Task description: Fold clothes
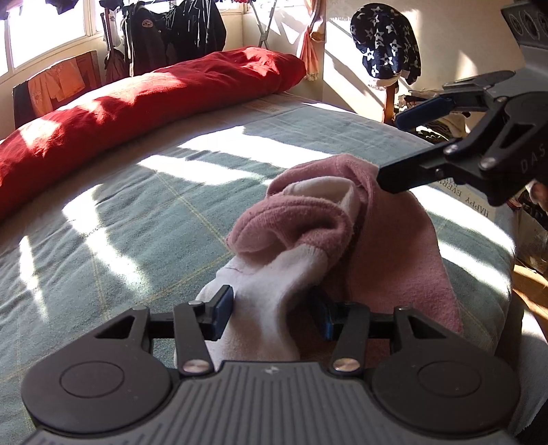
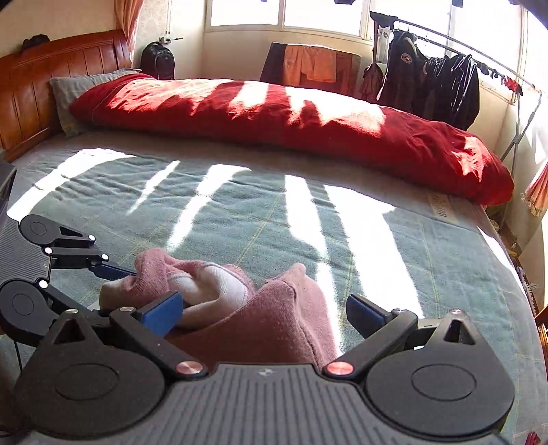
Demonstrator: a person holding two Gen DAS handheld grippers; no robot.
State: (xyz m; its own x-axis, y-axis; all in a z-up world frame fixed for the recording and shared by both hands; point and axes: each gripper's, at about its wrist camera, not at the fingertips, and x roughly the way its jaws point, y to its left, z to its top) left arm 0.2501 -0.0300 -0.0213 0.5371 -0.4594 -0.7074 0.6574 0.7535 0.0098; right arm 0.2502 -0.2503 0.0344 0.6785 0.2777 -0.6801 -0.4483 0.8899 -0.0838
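Pink-and-white socks (image 1: 294,239) lie bunched, partly rolled together, on the bed.

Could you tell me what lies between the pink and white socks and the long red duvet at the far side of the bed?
Only bare green blanket striped with sunlight lies between the socks and the red duvet; the right wrist view shows it best.

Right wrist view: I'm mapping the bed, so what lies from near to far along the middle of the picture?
Pink and white sock bundle → grey-green checked blanket → long red rolled duvet → orange garment draped on a board → bright window.
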